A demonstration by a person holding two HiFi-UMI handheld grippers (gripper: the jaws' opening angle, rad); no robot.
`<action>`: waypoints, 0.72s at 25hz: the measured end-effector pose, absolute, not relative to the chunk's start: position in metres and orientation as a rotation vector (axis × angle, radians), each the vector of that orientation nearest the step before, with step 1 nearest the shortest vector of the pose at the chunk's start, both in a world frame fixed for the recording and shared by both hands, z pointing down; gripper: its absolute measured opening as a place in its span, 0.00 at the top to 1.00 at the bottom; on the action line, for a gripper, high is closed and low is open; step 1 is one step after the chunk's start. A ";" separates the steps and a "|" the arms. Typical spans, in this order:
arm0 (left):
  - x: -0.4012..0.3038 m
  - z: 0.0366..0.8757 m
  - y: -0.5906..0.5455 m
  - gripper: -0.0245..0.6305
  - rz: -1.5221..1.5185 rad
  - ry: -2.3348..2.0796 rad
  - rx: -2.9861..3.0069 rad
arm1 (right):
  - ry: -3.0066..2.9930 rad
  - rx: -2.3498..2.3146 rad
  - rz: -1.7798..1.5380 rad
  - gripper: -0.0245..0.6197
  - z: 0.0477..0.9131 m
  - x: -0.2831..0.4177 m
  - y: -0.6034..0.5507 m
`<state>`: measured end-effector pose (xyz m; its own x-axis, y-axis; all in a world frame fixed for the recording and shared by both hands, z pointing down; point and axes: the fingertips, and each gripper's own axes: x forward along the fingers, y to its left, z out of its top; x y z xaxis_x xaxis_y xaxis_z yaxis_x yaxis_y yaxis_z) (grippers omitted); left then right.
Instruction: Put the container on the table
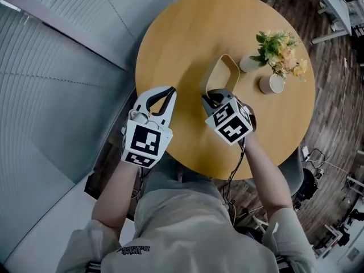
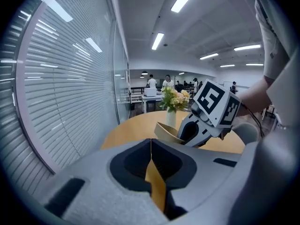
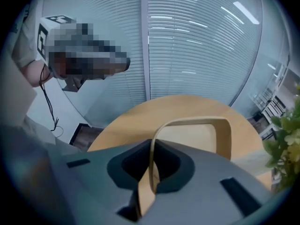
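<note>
Over the round table [image 1: 187,33], toward its six o'clock side, my right gripper [image 1: 211,100] is clamped tight on the near wall of the container [image 1: 222,75]. The container's long axis runs away toward twelve o'clock. I cannot tell whether its base touches the wood. My left gripper [image 1: 169,92], at nine o'clock of the container, is closed on nothing.

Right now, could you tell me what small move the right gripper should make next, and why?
Probably ease the right gripper down until the container sits flat on the table. Its jaws pinch the container's near wall, and bare tabletop lies beneath, apart from the flowers; I cannot tell if it touches yet.
</note>
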<state>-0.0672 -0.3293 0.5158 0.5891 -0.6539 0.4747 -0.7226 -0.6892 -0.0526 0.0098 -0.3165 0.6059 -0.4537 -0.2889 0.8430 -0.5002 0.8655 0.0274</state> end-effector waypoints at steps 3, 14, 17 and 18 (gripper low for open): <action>-0.069 0.539 -0.328 0.93 0.728 -1.128 2.630 | -2.050 0.536 0.310 0.91 0.631 0.007 -0.318; -0.084 0.565 -0.324 0.93 0.763 -1.101 2.557 | -1.945 0.497 0.370 0.92 0.703 0.008 -0.318; -0.084 0.569 -0.319 0.93 0.691 -1.065 2.513 | -1.932 0.465 0.359 0.91 0.716 0.005 -0.316; -0.084 0.571 -0.318 0.93 0.683 -1.057 2.505 | -1.926 0.460 0.356 0.91 0.720 0.004 -0.316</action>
<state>-0.0838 -0.3179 0.5711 0.6083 -0.5739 0.5483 -0.7357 -0.6669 0.1181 0.0041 -0.3158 0.7204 -0.3521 -0.1518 0.9236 -0.4723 0.8807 -0.0354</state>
